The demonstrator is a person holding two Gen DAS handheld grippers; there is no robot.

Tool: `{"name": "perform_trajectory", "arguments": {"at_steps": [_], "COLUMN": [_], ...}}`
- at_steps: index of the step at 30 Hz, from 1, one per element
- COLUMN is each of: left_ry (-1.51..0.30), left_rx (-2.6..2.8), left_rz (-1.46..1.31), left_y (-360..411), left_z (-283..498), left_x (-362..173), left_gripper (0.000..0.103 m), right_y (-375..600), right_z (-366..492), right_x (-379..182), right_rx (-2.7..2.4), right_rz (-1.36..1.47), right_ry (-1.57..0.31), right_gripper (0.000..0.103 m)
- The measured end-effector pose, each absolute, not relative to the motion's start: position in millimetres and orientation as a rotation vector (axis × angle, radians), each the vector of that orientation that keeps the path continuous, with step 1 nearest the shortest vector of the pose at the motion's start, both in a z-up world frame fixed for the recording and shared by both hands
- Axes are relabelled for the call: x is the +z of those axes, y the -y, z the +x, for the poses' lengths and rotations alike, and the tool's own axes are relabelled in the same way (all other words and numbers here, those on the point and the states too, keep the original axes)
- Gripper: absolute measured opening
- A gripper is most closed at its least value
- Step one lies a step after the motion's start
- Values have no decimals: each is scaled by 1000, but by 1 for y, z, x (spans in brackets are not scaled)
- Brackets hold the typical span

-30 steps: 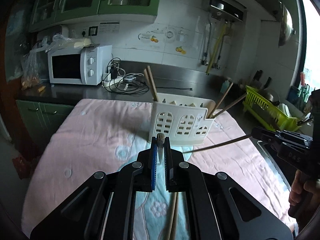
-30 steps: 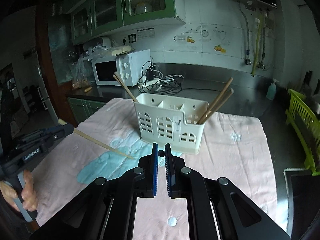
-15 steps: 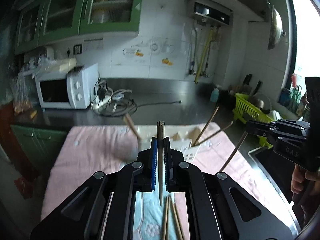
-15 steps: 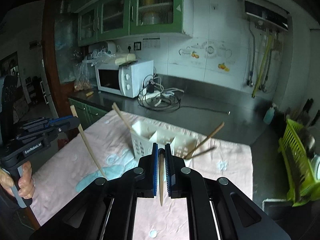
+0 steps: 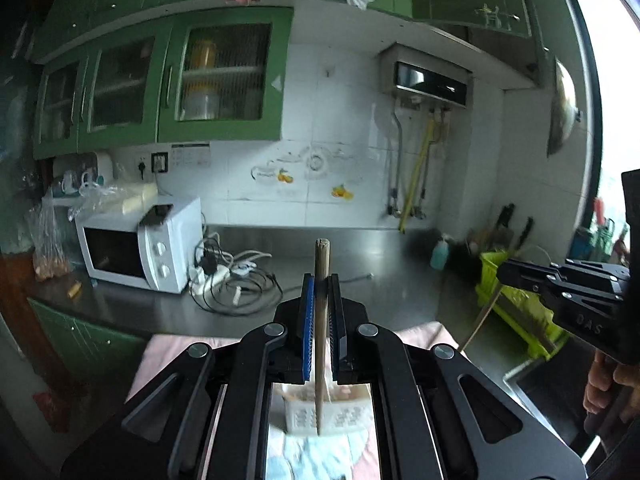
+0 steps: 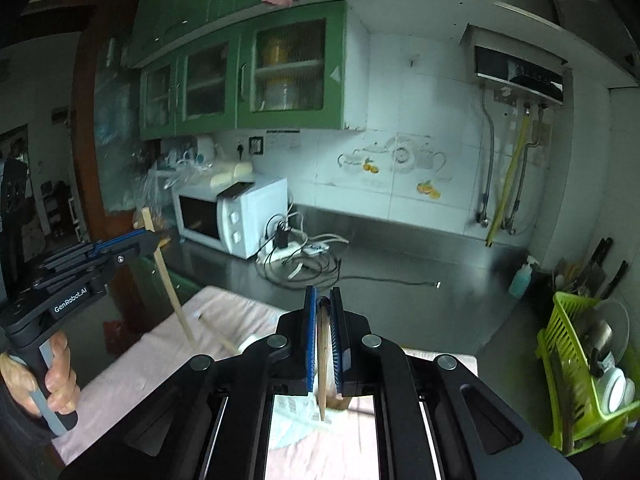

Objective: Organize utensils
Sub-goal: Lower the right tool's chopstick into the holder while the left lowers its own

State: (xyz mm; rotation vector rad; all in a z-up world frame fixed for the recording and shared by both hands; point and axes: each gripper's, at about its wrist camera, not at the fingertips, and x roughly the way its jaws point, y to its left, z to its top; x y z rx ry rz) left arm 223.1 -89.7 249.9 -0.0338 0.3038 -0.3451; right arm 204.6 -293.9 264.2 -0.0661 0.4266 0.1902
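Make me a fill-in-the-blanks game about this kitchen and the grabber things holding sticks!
1. Each gripper is shut on one wooden ____.
2. The microwave on the counter is coloured ____.
3. The wall cabinets are painted ____.
4. The dish rack at the right is bright ____.

Points for the game: left gripper, its stick; right gripper, its stick.

Missing words: chopstick; white; green; green

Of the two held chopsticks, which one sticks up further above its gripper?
The left gripper's chopstick: its blunt end stands well clear above the blue pads, while the right gripper's chopstick barely tops them.
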Motion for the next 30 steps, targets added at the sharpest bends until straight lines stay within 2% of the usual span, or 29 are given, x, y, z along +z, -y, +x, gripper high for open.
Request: {"name": "perform_trajectory", "arguments": {"at_steps": [10, 21, 22, 25, 28, 29, 30], "left_ry": [-324, -361, -373, -407, -404, -400, -392], "left_rx": [-312, -300, -303, -310, -306, -301, -295], "left_rz": [-96, -99, -92, -79, -83, -84, -80], "left_y": [92, 96, 98, 102, 100, 99, 99], "left_z": [285, 311, 312, 315, 313, 309, 306], "left_x": [230, 201, 196, 187, 187, 190, 192], "left_gripper": [5, 5, 5, 6, 19, 34, 44], "right_y": [291, 292, 293, 295, 297, 298, 299], "right_z": [263, 290, 290, 285, 270, 264, 255], "right_x": [226, 171, 168, 165, 170, 171, 173], "right_rx": [188, 186, 183, 178, 157, 150, 145], "right_rz": [-44, -37, -31, -33, -44, -47, -50], "right_ry": [-451, -554, -558, -556, -530, -522, -512], "right_gripper": [7, 7, 9, 31, 40, 48, 52]}}
